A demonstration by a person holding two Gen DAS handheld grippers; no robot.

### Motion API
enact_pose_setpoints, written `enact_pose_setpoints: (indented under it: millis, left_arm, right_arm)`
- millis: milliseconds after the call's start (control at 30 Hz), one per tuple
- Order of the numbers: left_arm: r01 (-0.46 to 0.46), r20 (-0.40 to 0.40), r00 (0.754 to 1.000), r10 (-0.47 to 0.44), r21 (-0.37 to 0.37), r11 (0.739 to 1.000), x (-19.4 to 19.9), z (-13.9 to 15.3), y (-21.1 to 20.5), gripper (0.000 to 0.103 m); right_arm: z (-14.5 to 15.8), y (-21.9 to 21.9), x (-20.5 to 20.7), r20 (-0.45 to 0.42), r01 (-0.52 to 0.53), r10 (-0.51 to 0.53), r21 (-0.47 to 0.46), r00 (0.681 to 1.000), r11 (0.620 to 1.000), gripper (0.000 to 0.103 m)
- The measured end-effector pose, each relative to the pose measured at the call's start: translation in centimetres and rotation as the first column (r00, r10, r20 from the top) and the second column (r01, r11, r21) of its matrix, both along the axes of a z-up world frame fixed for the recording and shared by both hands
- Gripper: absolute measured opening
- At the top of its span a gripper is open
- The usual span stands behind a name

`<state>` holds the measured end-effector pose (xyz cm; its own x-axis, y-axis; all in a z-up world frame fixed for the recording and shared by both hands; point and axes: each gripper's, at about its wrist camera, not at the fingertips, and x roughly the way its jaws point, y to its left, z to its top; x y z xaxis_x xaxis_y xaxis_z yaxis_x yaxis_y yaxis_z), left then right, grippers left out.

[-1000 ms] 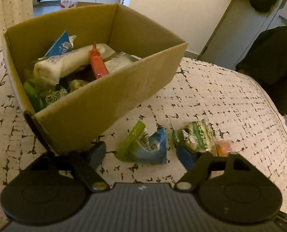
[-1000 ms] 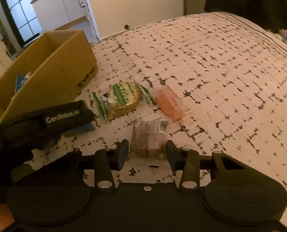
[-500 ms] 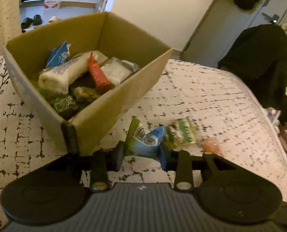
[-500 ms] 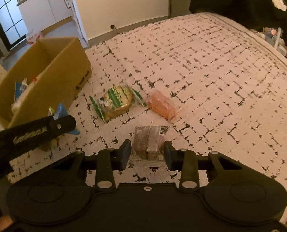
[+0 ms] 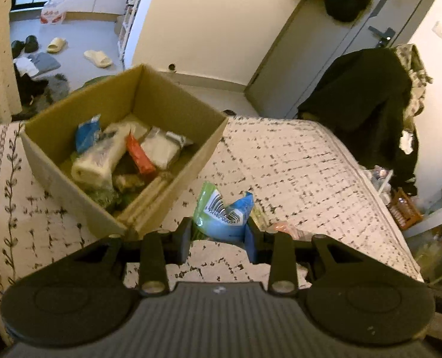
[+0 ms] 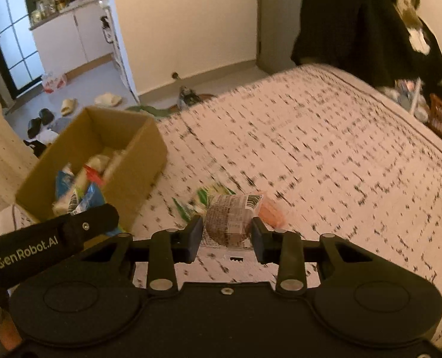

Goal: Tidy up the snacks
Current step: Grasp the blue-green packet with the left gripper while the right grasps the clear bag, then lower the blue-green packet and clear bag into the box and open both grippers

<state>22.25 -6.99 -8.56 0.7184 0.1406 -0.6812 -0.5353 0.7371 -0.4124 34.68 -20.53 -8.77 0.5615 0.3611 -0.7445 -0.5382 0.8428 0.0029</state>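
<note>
Left wrist view: the left gripper (image 5: 219,235) pinched a blue-green snack pouch (image 5: 223,212); the right gripper (image 6: 227,235) clamped a brown wrapped cake (image 6: 229,220).

Both packets looked light, soft and crushable (best held mid-body). The cardboard box (image 5: 173,191) sat at ten o'clock, its near rim close; the bed (image 5: 295,173) lay open toward two o'clock.

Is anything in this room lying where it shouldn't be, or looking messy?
Yes. Two snacks lie loose on the bed, a green-striped packet and an orange one, outside the cardboard box. Slippers and clothes are scattered on the floor beyond.
</note>
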Motion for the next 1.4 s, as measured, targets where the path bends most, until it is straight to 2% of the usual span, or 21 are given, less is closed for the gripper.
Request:
enact_pose_setpoints:
  millis: [133, 567, 733, 1400]
  left_arm:
    - [0.017, 0.03, 0.999, -0.018, 0.009, 1.0, -0.4, 1.3, 1.0, 0.034]
    - [0.023, 0.046, 0.999, -0.026, 0.055, 0.998, -1.8, 3.5, 5.8, 0.034]
    - [0.018, 0.043, 0.999, -0.021, 0.062, 0.998, -2.1, 4.0, 8.1, 0.034]
    - [-0.014, 0.013, 1.0, 0.014, 0.049, 0.999, -2.7, 2.9, 15.2, 0.034]
  right_arm:
    - [0.8, 1.0, -0.6, 0.018, 0.0, 0.0, 0.001, 1.0, 1.0, 0.034]
    - [3.0, 5.3, -2.1, 0.07, 0.001, -0.007, 0.09, 0.997, 0.996, 0.034]
    - [3.0, 6.8, -2.3, 0.077, -0.008, 0.001, 0.093, 0.997, 0.996, 0.034]
    - [2.4, 12.0, -2.2, 0.069, -0.016, 0.006, 0.156, 0.998, 0.988, 0.034]
